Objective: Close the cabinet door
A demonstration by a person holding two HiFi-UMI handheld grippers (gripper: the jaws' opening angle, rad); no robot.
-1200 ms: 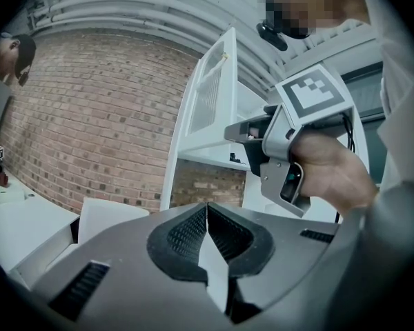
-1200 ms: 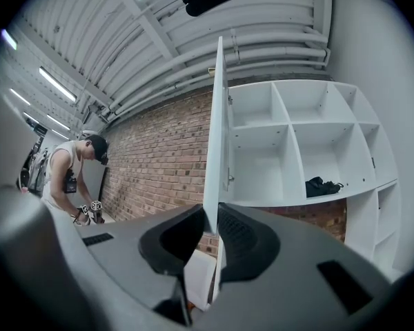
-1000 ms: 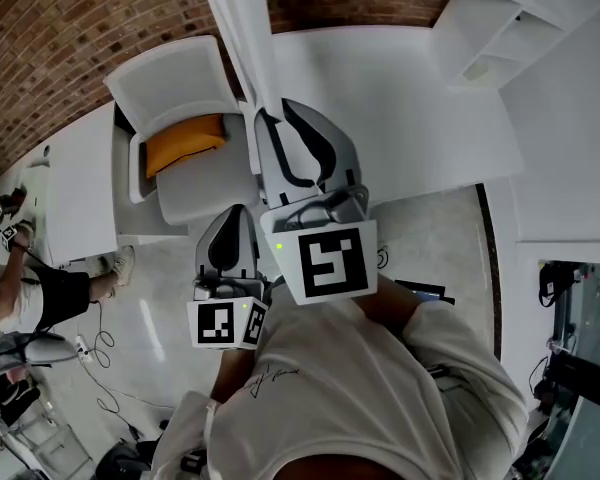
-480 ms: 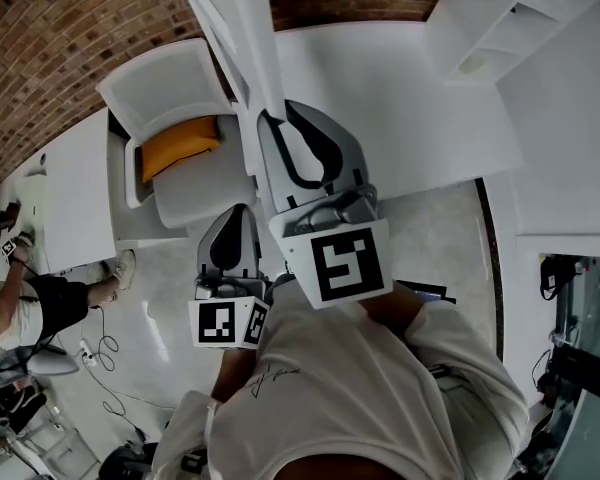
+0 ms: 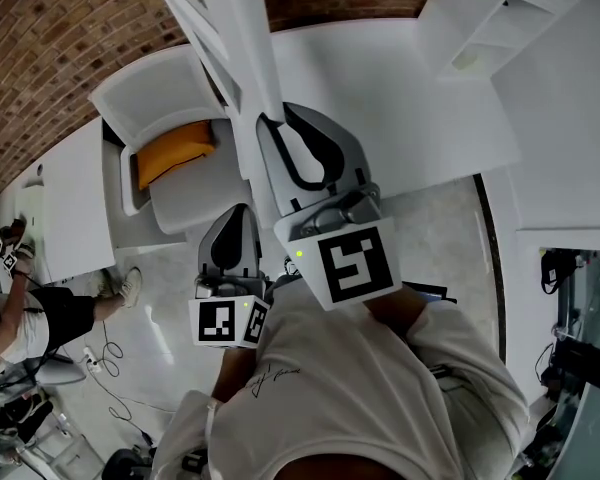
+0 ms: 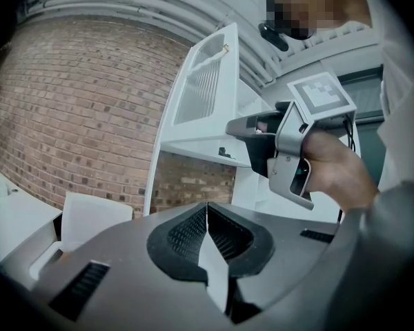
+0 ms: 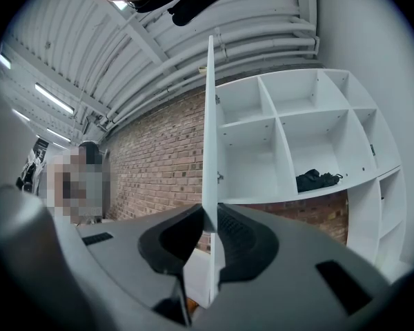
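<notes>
The white cabinet door [image 5: 242, 48] stands open, seen edge-on in the right gripper view as the door [image 7: 210, 136], in front of the open shelves [image 7: 297, 136]. My right gripper [image 5: 276, 116] is shut on the door's lower edge, which runs between its jaws at the right gripper [image 7: 208, 216]. In the left gripper view the door [image 6: 207, 95] shows a small knob [image 6: 227, 47] near its top, with the right gripper [image 6: 290, 143] in a hand beside it. My left gripper [image 5: 236, 212] hangs lower and nearer me, shut on nothing, also shown as the left gripper [image 6: 207, 207].
A white chair with an orange cushion [image 5: 175, 148] stands left of the door. A white table [image 5: 70, 198] lies further left, with another person [image 5: 30, 308] beside it. Cables [image 5: 105, 353] trail on the floor. A dark item [image 7: 317, 179] lies on one shelf.
The door's top has swung to the left in the head view, and my right gripper has shifted slightly with it. The left gripper has stayed put.
</notes>
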